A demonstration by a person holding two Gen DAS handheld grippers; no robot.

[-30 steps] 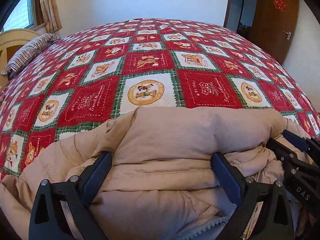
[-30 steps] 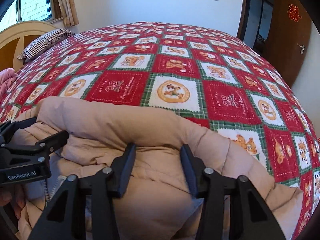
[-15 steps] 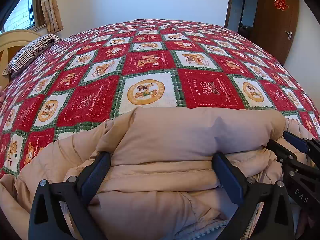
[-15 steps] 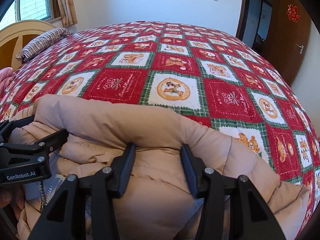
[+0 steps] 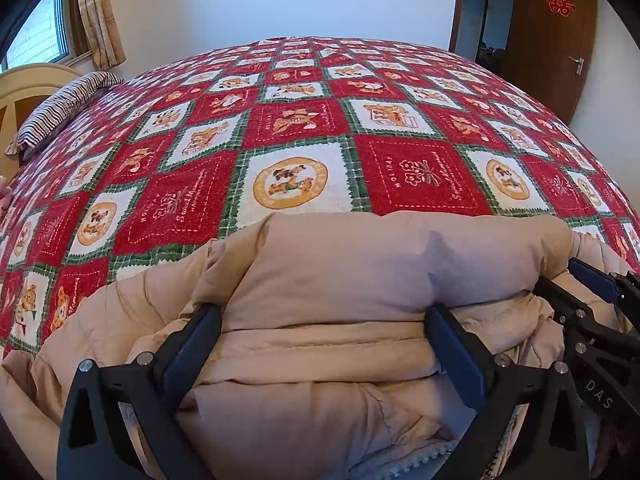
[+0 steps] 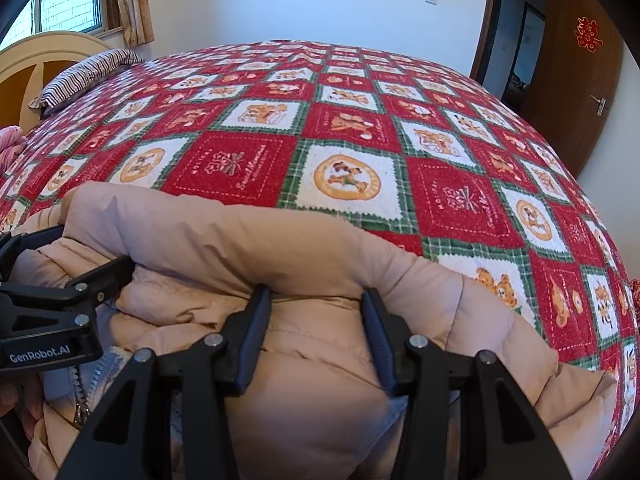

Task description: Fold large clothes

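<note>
The puffy tan coat (image 5: 360, 272) is squeezed by the left gripper (image 5: 324, 320). It is also squeezed by the right gripper (image 6: 316, 300). The coat is laid on the red blanket (image 5: 420, 172).

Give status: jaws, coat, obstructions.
Left gripper jaws wide, straddling puffy beige padded coat. Right gripper jaws narrower, coat fabric between. Red patchwork bedspread ahead.

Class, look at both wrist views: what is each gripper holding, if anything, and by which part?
Both hold the beige padded jacket. The left gripper and the right gripper each clamp a bunch of its folded padding near the top fold.
</note>
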